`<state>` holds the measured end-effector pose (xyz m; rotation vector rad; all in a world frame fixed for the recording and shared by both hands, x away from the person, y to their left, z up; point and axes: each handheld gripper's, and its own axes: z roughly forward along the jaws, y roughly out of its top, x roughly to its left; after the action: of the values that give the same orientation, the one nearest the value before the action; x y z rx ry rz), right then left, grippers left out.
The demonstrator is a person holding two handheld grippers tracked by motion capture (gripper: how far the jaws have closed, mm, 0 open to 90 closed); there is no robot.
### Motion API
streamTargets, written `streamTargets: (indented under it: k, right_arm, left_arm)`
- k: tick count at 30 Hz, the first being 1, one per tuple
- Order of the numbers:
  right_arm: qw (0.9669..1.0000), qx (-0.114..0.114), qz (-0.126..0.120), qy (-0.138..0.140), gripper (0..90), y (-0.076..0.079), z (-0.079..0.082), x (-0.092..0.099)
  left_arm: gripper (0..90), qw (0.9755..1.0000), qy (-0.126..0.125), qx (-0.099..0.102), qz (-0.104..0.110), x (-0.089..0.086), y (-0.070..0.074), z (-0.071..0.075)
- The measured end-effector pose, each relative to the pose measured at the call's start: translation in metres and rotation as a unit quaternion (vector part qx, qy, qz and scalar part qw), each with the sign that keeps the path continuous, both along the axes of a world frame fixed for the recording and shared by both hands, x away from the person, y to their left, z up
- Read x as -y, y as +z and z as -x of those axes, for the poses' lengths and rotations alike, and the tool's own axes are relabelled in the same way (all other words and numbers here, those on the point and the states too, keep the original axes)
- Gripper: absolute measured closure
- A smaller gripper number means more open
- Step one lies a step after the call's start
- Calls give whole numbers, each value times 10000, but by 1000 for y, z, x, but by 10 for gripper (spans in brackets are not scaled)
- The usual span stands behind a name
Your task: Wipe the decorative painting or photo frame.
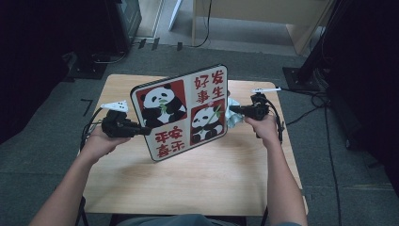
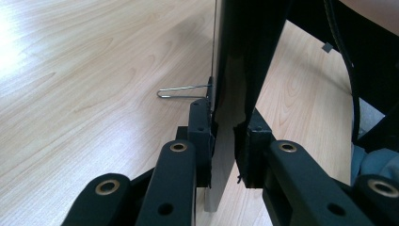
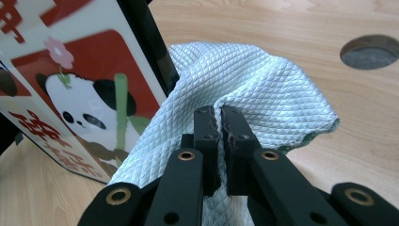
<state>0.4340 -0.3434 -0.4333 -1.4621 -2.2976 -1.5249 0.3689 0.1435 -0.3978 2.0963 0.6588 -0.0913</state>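
1. High view: your left gripper [image 1: 136, 128] clamps the panda picture board [image 1: 181, 113] at frame centre; it is stiff and slick, so hold its edge.
2. Left gripper view: jaws pinch the board's [image 2: 235, 70] lower edge.
3. Right gripper view: your right gripper [image 3: 220, 123] is clamped on the soft cleaning cloth [image 3: 254, 89], centre, beside the board [image 3: 70, 94].

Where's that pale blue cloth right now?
The cloth is pinched in the right gripper, held against the right edge of the panda board above the wooden table; in the high view it sits right of centre.
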Motion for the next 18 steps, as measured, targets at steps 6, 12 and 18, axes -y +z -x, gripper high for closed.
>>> streamTargets:
  k: [6,12,18]
  right_arm:
    - [10000,15,49,-38,861,-8,4,0]
    - [9999,-68,125,-74,861,-18,8,0]
    - [9996,-179,161,-149,861,-27,11,0]
  left_arm:
    - [793,10000,-6,0,-3,0,0,0]
    - [793,10000,-9,-3,-5,0,0,0]
    - [792,10000,-13,-6,-4,0,0,0]
